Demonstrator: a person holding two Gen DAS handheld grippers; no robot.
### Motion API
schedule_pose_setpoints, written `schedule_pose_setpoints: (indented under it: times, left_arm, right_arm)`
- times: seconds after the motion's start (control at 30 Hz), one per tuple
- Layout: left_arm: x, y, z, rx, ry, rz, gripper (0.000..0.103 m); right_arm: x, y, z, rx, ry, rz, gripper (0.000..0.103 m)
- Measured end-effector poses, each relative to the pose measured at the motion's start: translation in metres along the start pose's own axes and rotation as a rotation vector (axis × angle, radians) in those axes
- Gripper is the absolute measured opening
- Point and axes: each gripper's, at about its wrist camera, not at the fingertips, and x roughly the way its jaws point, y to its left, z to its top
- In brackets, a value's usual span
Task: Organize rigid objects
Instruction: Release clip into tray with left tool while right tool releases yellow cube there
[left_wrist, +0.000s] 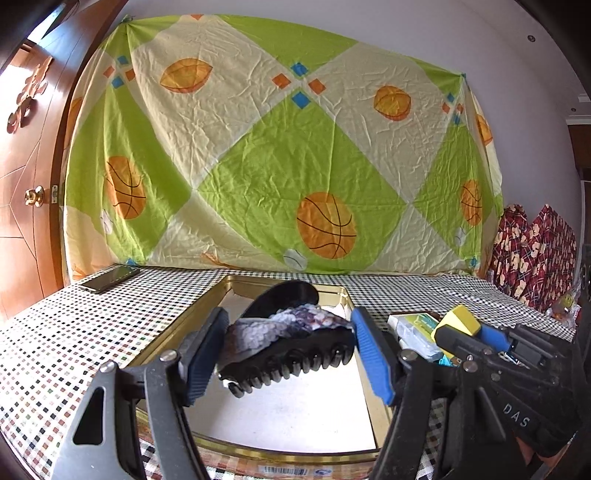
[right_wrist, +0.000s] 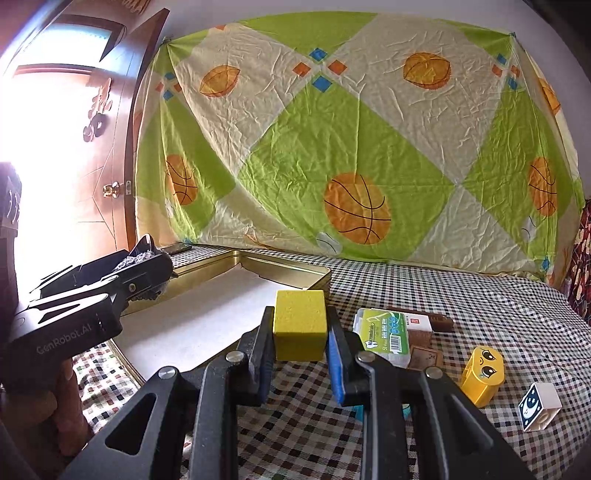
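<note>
A ball-printed sheet hangs behind the checked desk (right_wrist: 480, 295). Above the gold tin (left_wrist: 207, 306), the left tool (left_wrist: 288, 354) grips a black hairbrush (left_wrist: 291, 354); the right tool (right_wrist: 300, 354) clamps a yellow block (right_wrist: 300, 325).

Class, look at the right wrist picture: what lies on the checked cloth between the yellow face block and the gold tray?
In the right wrist view, between the yellow face block and the gold tray lie a green-labelled clear box and brown pieces.
</note>
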Motion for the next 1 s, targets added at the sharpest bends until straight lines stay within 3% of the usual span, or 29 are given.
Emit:
schedule_pose_setpoints:
  times: [1.0]
  left_arm:
    - [0.018,0.050,0.011,-0.040,0.077,0.058,0.069]
  right_arm:
    - [0.026,0.028,0.012,-0.018,0.076,0.117,0.027]
